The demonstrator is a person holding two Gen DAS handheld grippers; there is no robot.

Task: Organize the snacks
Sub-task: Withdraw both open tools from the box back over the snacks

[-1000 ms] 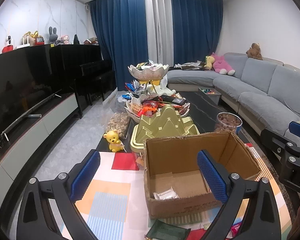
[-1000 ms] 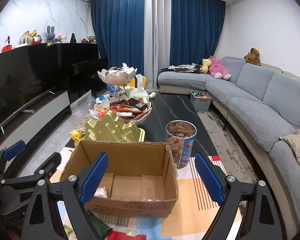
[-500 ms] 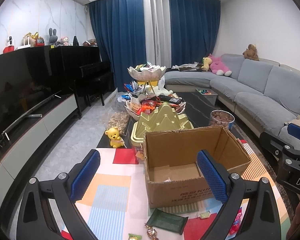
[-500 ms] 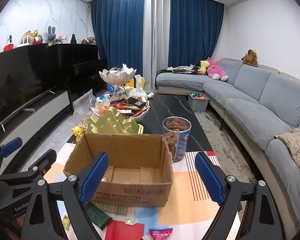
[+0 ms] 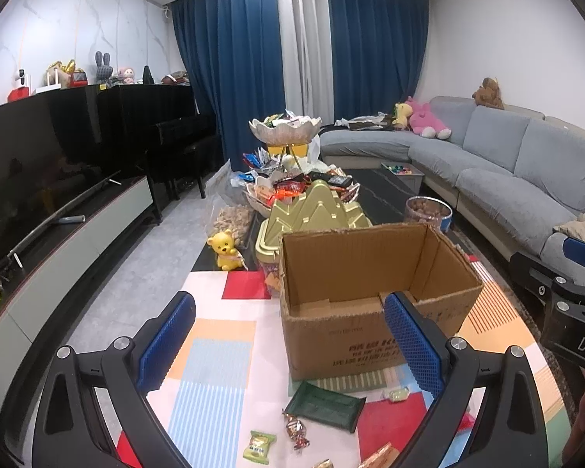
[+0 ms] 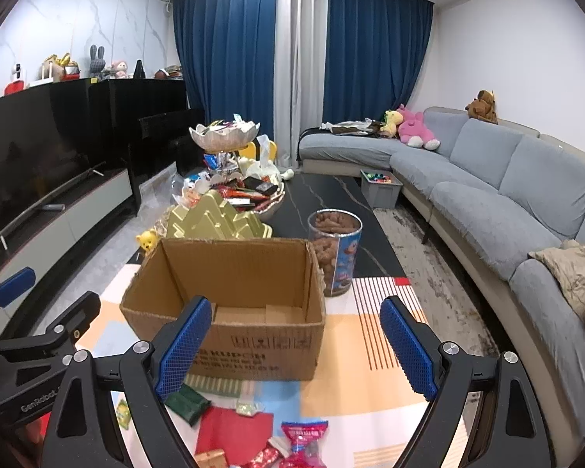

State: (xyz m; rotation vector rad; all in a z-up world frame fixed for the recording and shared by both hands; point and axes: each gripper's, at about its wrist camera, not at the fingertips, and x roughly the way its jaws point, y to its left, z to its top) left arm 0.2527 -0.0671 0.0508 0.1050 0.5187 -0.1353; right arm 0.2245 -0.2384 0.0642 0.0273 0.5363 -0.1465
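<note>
Left gripper (image 5: 288, 347) and right gripper (image 6: 290, 345): fingers spread, empty. Open brown cardboard box (image 6: 230, 304) frame centre; loose wrapped snacks (image 5: 296, 433) along bottom edge. Risk: small slippery wrappers escaping pinch.

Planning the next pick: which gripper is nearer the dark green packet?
Left, probably. The dark green packet lies between the left gripper's fingers; for the right gripper it sits by the left finger.

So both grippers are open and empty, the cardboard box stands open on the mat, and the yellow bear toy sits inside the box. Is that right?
Not quite: the yellow bear toy sits outside the cardboard box, on the dark table beyond the mat, as the left wrist view shows. The left gripper and right gripper are indeed open and empty.
</note>
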